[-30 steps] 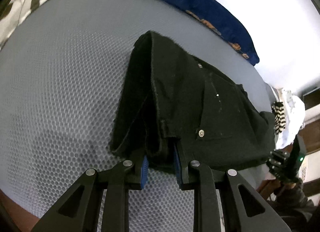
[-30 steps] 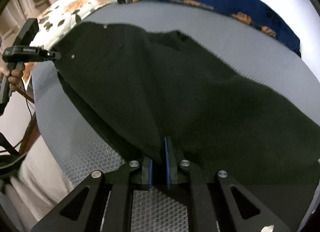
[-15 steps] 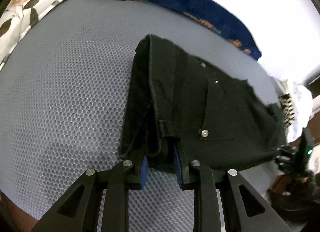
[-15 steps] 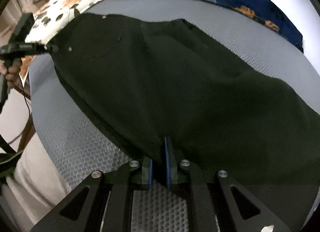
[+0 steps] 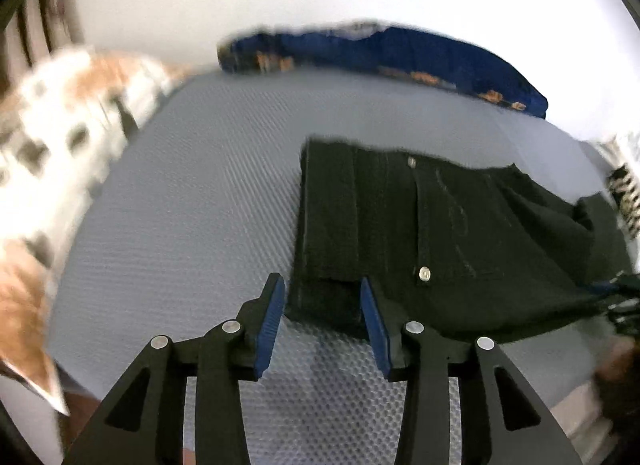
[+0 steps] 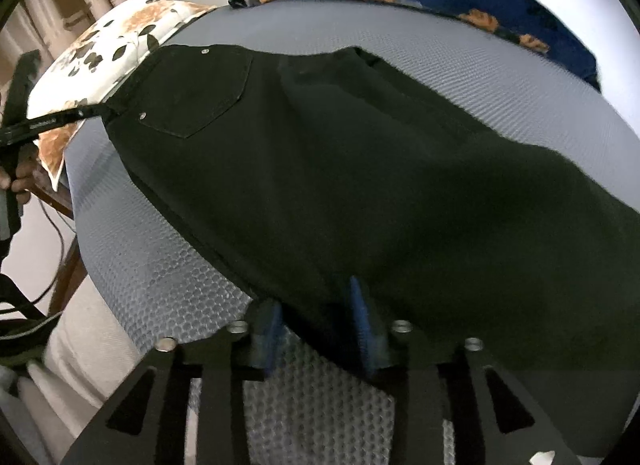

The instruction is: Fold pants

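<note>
Black pants [image 5: 460,233] lie folded lengthwise on a grey mesh mattress [image 5: 192,205]. My left gripper [image 5: 322,291] hovers at the waistband corner with its jaws opening. The cloth lies between the blue pads [image 5: 272,317] without being pressed. In the right wrist view the pants [image 6: 360,165] stretch from the back pocket at upper left to the legs at right. My right gripper [image 6: 314,307] is at the near edge of the leg with its jaws opening, and the cloth sits loose between them. The left gripper [image 6: 94,111] also shows there, at the waistband corner.
A blue patterned blanket [image 5: 400,53] is bunched along the far side of the mattress by the white wall. At the left end sits a floral pillow [image 6: 120,37]. A striped cloth [image 5: 626,193] lies past the right end. A person's hand [image 6: 20,181] and cables hang off the left.
Both grippers were shut on the pants' near edge and now stand open, with the cloth released. The left gripper has risen and swung, so more wall and pillow show. The right gripper has hardly moved.
</note>
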`<state>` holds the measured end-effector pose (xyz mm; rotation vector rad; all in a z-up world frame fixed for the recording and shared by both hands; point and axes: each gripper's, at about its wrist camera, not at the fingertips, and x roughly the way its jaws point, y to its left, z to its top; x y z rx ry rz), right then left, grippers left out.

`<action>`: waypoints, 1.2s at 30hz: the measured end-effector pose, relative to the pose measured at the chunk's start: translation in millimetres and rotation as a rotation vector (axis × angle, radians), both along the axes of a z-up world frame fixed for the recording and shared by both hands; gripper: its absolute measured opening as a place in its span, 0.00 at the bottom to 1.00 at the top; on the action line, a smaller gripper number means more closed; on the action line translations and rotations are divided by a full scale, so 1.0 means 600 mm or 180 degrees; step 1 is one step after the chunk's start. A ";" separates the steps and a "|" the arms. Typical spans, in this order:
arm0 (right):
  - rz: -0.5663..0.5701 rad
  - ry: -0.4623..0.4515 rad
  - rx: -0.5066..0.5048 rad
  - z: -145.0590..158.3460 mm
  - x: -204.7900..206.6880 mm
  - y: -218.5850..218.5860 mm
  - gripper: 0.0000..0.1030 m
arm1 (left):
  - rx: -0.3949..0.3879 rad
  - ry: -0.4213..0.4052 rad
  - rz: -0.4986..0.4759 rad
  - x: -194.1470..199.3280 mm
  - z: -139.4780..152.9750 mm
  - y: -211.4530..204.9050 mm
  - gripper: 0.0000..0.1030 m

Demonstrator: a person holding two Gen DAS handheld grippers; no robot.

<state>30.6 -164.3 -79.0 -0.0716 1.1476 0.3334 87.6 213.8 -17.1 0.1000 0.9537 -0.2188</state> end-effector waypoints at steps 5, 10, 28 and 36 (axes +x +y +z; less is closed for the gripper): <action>-0.0101 -0.0054 0.0036 0.024 -0.023 -0.028 0.38 | 0.0315 -0.0521 -0.0329 -0.050 0.040 -0.062 0.43; -0.0458 -0.0104 0.0231 0.045 -0.048 -0.093 0.38 | 0.0098 -0.0482 -0.1117 -0.081 0.042 -0.167 0.48; -0.1489 0.0614 0.2087 -0.054 -0.030 -0.185 0.39 | -0.0119 -0.0161 -0.2562 -0.146 -0.045 -0.439 0.48; -0.1589 0.0371 0.2323 -0.025 -0.014 -0.201 0.19 | -0.0102 -0.0138 -0.2676 -0.161 -0.066 -0.496 0.48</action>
